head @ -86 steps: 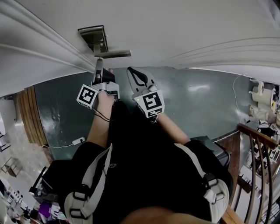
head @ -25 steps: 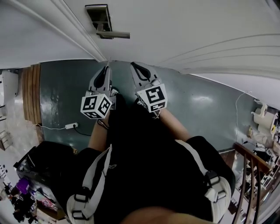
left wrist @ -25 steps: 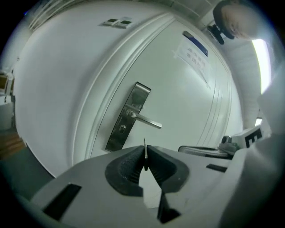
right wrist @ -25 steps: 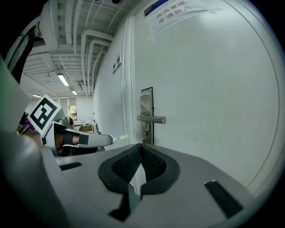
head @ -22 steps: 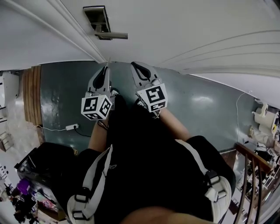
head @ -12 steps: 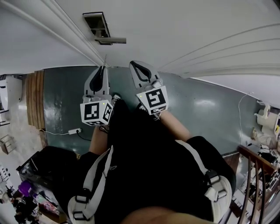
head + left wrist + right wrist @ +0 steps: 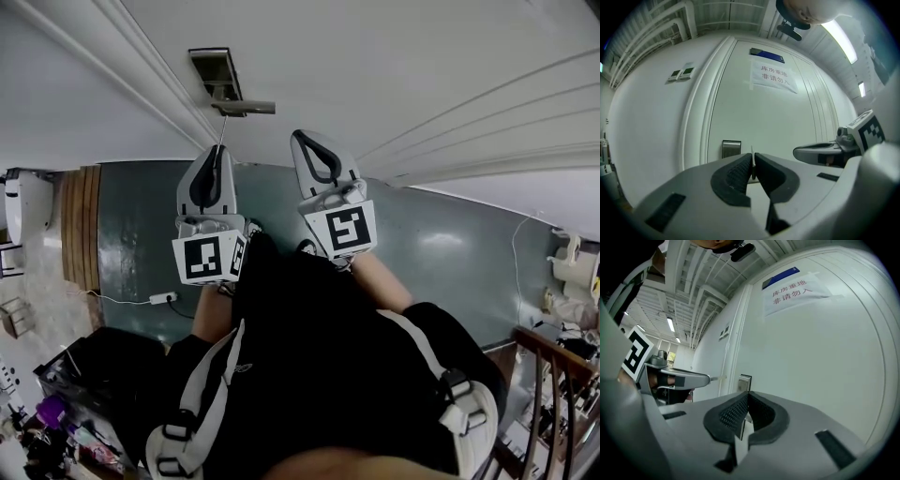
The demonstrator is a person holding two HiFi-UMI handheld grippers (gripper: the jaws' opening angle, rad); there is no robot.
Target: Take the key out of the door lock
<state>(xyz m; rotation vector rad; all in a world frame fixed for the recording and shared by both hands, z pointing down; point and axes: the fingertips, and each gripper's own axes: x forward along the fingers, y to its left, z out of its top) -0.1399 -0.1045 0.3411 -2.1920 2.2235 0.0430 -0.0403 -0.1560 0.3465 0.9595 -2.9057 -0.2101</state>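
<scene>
My left gripper (image 7: 215,153) is shut on the key (image 7: 221,132), whose thin blade sticks out past the tips toward the white door. In the left gripper view the key blade (image 7: 751,151) shows between the closed pads (image 7: 737,172), with the metal lock plate (image 7: 731,149) some way ahead. The lock plate (image 7: 216,70) and lever handle (image 7: 246,108) sit on the door above both grippers. My right gripper (image 7: 313,142) is shut on nothing, level with the left one. From the right gripper view (image 7: 746,394) I see the left gripper with the key (image 7: 717,378) and the lock plate (image 7: 744,382).
A paper sign (image 7: 771,77) and a blue plate (image 7: 766,55) are on the door, wall switches (image 7: 680,73) left of the frame. On the dark green floor lie a power strip (image 7: 159,298) and black bags (image 7: 94,370). A wooden railing (image 7: 553,352) stands at right.
Earlier my left gripper's tip was at the lock under the handle; now it is back from the door with the key in it. Over the last second both grippers hardly moved.
</scene>
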